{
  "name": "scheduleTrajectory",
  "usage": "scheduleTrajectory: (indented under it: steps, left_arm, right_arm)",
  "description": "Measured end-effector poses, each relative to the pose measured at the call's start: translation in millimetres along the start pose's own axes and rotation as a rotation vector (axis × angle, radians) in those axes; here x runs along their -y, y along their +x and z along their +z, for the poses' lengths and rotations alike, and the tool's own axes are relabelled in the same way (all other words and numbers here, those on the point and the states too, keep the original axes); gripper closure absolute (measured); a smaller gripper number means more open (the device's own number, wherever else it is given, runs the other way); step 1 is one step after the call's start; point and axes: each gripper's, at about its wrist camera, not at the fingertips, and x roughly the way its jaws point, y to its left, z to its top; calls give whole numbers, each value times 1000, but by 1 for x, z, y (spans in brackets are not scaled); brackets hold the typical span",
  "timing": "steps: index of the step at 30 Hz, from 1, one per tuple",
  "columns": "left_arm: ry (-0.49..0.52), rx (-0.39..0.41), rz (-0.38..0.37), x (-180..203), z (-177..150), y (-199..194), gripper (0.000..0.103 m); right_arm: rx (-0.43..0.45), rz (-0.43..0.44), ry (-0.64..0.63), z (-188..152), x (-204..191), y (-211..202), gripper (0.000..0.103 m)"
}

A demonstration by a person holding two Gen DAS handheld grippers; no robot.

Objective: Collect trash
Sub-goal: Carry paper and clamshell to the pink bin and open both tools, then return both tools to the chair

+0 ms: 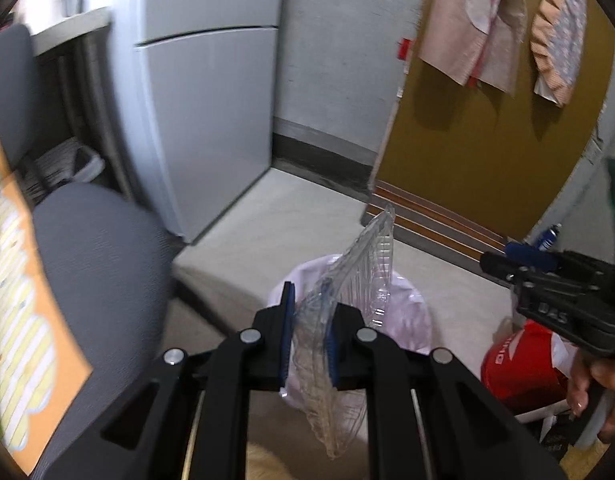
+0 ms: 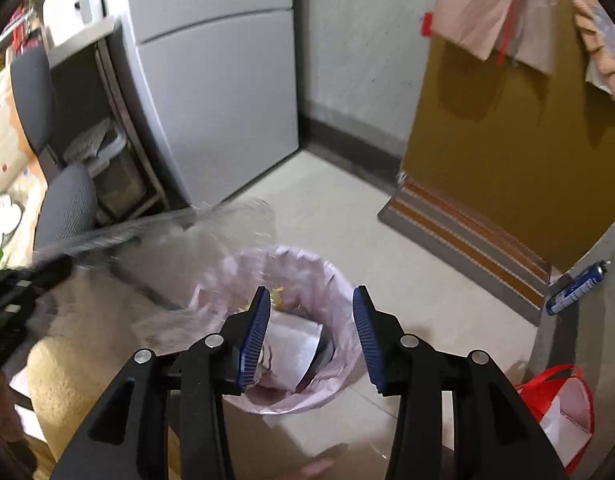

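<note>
My left gripper point(image 1: 309, 332) is shut on a clear plastic clamshell container point(image 1: 355, 280) and holds it upright above a trash bin lined with a pale pink bag point(image 1: 411, 312). In the right wrist view the same container point(image 2: 211, 236) shows blurred at the left, over the bin's rim point(image 2: 339, 280). My right gripper point(image 2: 312, 336) is open and empty, hanging right above the bin, which holds white paper point(image 2: 295, 344) and other trash. The right gripper also shows at the right of the left wrist view point(image 1: 547, 280).
A grey fridge point(image 2: 215, 100) stands behind the bin, an office chair point(image 1: 103, 256) at the left. A red bag point(image 2: 563, 412) sits on the floor at the right. A blue spray can point(image 2: 577, 288) lies by the mustard door point(image 2: 507, 140). A beige cushion point(image 2: 79, 360) lies at the lower left.
</note>
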Motion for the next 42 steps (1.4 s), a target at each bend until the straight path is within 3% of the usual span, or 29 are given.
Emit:
scheduleTrajectory:
  steps: [2, 3, 5, 12, 18, 22, 31, 42]
  left_arm:
    - [9, -31, -8, 6, 4, 16, 49]
    - [8, -27, 3, 7, 3, 18, 47]
    - [11, -26, 20, 5, -2, 18, 47]
    - [-14, -70, 187, -25, -28, 8, 47]
    - [-45, -103, 212, -43, -44, -4, 47]
    - [-53, -92, 216, -49, -47, -27, 47]
    - [-134, -85, 316, -89, -56, -104, 47]
    - [-261, 15, 459, -138, -59, -190, 32]
  right_arm:
    - [8, 4, 2, 2, 2, -3, 56]
    - [8, 8, 0, 3, 1, -3, 56]
    - [-5, 22, -14, 2, -3, 0, 56]
    - [-101, 39, -123, -19, -38, 25, 56]
    - [-140, 39, -157, -35, -58, 27, 56]
    - [-125, 53, -189, -32, -75, 14, 56]
    - [-47, 179, -313, -11, -146, -36, 54]
    - [37, 352, -445, 14, -223, -93, 47]
